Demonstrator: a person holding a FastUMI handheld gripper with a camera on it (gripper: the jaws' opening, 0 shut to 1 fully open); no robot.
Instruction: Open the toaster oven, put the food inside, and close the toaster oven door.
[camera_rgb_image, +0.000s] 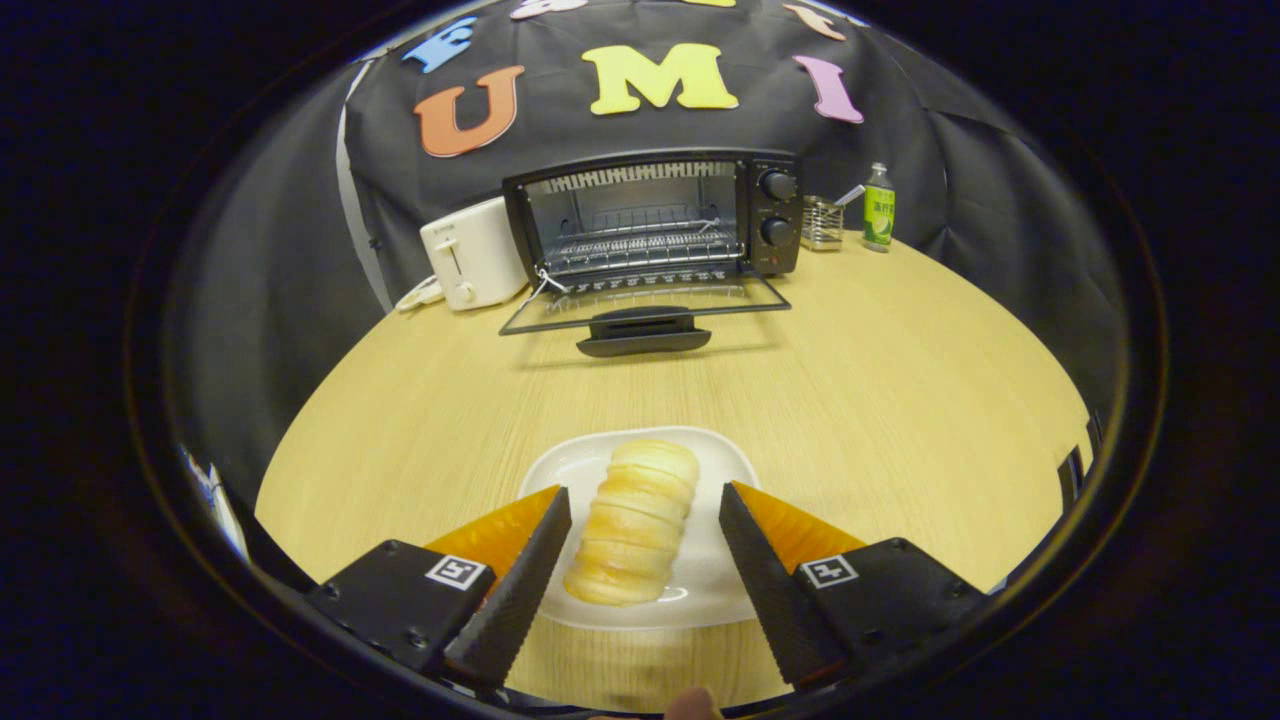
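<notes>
A ridged, pale golden bread roll (632, 522) lies on a white plate (715, 585) near the table's front. My gripper (645, 505) is open, its two black fingers standing either side of the roll without touching it. Beyond them, at the back of the table, stands the black toaster oven (655, 215). Its glass door (650, 310) is folded down flat onto the table, handle toward me, and the wire rack (645, 248) inside is bare.
A white pop-up toaster (470, 255) stands left of the oven. Right of the oven are a small wire basket (822, 222) and a green bottle (879, 208). Bare wooden table (870, 380) stretches between plate and oven door.
</notes>
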